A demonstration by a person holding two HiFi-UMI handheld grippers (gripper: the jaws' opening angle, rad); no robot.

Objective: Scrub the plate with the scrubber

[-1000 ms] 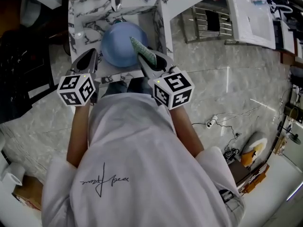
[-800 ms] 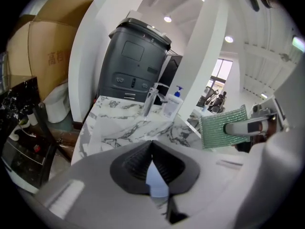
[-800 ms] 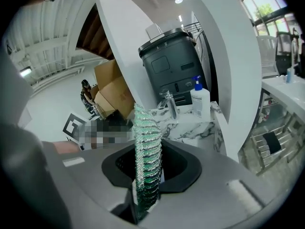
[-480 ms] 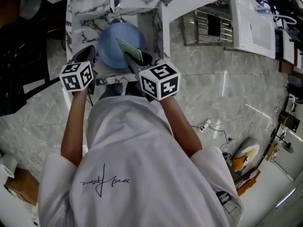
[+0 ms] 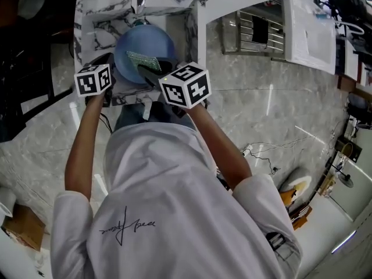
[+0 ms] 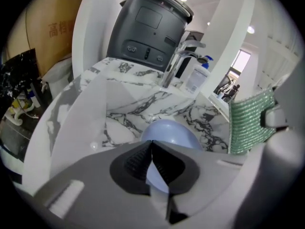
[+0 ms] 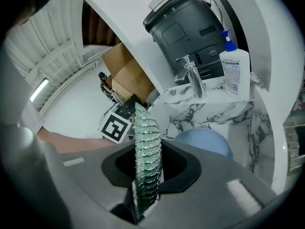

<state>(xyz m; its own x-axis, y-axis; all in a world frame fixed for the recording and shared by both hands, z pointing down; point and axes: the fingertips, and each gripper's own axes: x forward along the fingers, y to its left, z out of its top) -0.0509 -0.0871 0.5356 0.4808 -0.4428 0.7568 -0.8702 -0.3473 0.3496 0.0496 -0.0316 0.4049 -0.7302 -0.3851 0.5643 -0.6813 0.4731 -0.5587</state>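
A blue plate (image 5: 131, 48) sits in the marble sink (image 5: 96, 34). The green scrubber (image 5: 143, 60) lies over its middle, clamped upright in my right gripper (image 5: 150, 71). In the right gripper view the scrubber (image 7: 147, 151) stands edge-on between the pads, and the plate (image 7: 205, 142) is beyond it. My left gripper (image 5: 109, 64) is at the plate's left rim. Its jaws (image 6: 151, 161) are shut, and the pale blue plate (image 6: 167, 132) edge shows between the pads. The scrubber (image 6: 248, 120) shows at the right of that view.
A faucet (image 7: 193, 78) and a white soap bottle (image 7: 234, 70) stand at the sink's back edge. A dark grey appliance (image 6: 147, 27) rises behind them. A metal rack (image 5: 256, 31) sits on the counter to the right. Cables (image 5: 273, 150) lie on the floor.
My right gripper has carried the scrubber leftward from the plate's right side to over its middle. The left gripper has stayed at the plate's left rim, jaws unchanged.
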